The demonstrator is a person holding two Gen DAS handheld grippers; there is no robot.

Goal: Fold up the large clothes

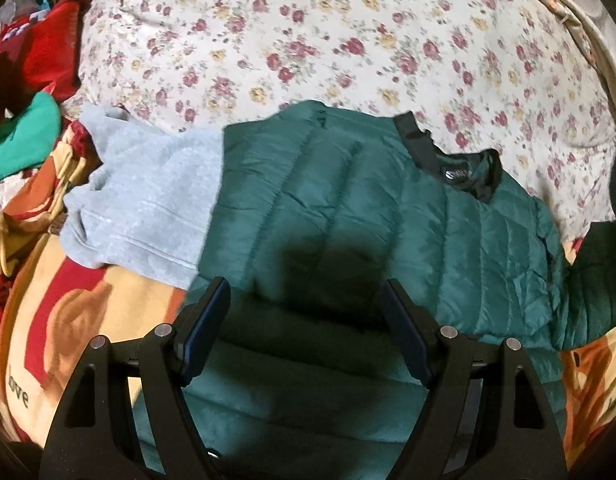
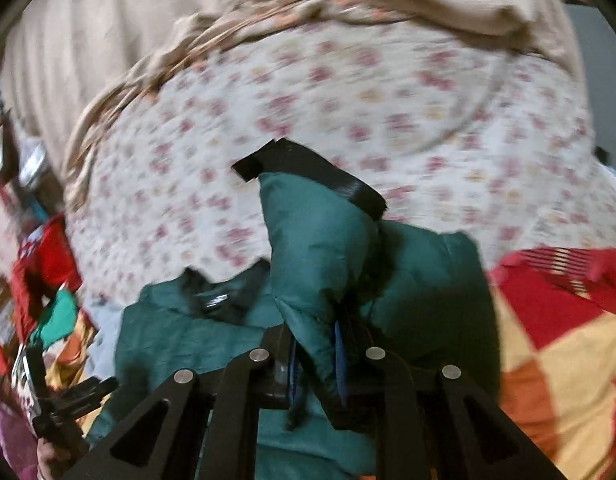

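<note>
Right claw lifts a sleeve of the green jacket — left claw waits wide.

Nearest, the right claw (image 2: 314, 364) is clamped on the puffy sleeve (image 2: 320, 248), its black cuff (image 2: 308, 176) pointing up and away. The left claw (image 1: 303, 328) hovers spread and empty over the green jacket (image 1: 348, 208), which lies across the bed (image 1: 328, 40) — collar (image 1: 452, 160) to the right, grey sweater (image 1: 147, 200) overlapped at left. The sleeve likely folds inward across the body.

Soft dim indoor light, dark shadow on the jacket (image 1: 348, 216) just ahead of the left gripper (image 1: 305, 332), right view smeared by motion blur, floral sheet (image 2: 348, 112) streaked, fisheye bending, black vignette corners
</note>
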